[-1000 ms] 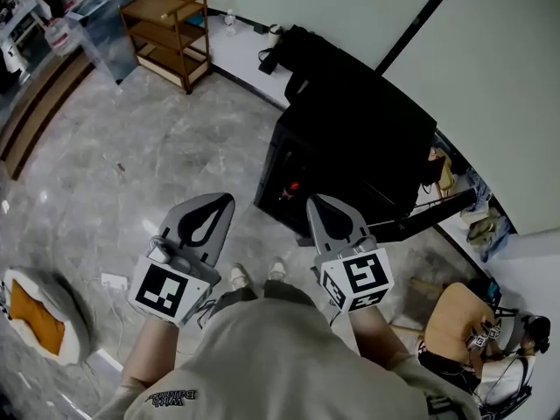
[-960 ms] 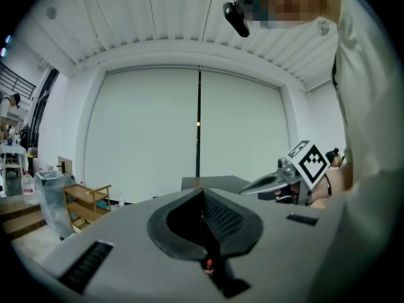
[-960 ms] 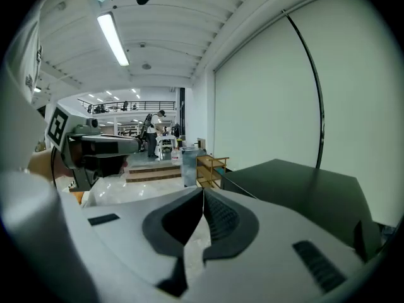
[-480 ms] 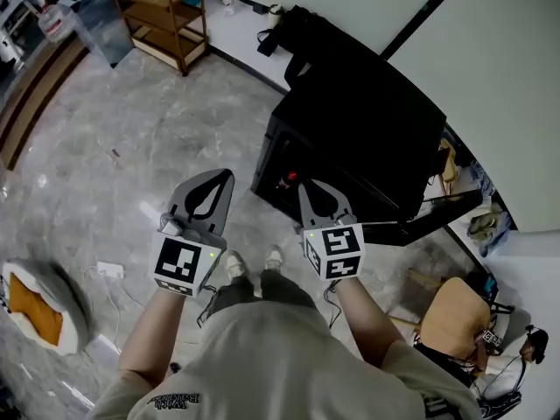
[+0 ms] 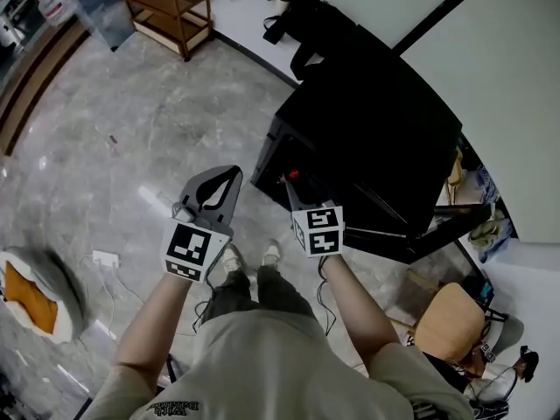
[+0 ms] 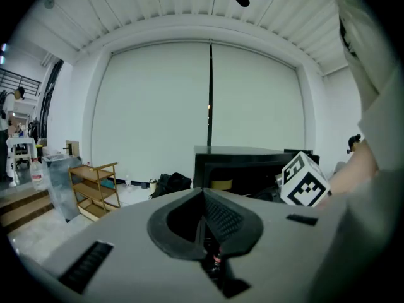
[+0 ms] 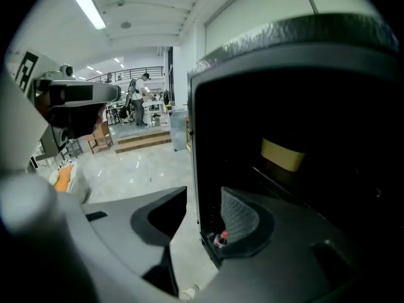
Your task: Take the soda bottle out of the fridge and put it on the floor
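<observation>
While the soda bottle point(image 7: 220, 238) stands low inside the open black fridge point(image 5: 367, 129), its red cap showing, the right claw point(image 7: 205, 197) hangs before it, jaws just opened and empty; the left claw point(image 6: 203, 194) is closed on nothing.

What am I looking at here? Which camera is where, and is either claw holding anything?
A person stands on a marble floor with a two-jaw gripper in each hand. The head view looks down from a camera on the person's head. The two gripper views come from cameras riding on the grippers, looking along their jaws. Ahead stands a black mini fridge, door open. The left gripper has its jaws together and is empty. The right gripper has just been opening its jaws; they stand apart, aimed into the fridge, gripping nothing. A red-capped soda bottle shows low inside.
</observation>
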A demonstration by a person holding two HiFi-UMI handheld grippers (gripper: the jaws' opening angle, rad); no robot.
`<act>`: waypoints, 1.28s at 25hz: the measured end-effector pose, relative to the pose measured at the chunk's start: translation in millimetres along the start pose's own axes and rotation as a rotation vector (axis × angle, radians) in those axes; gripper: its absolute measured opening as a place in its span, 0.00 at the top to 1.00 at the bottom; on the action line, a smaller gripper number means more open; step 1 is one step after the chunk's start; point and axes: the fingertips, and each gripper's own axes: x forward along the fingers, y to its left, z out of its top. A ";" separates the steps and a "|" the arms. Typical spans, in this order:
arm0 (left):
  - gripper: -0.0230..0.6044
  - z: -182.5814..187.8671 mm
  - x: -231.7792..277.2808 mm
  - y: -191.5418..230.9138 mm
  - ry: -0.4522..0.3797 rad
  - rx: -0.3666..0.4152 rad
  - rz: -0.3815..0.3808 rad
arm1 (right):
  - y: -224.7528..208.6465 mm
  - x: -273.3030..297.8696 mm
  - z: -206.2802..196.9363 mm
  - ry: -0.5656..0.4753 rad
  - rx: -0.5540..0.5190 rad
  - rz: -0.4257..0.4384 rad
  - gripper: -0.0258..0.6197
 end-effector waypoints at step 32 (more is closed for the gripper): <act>0.95 -242.2 129.0 15.4 0.279 -0.210 -0.094 | -58.8 204.6 -202.7 0.382 0.094 -0.104 0.71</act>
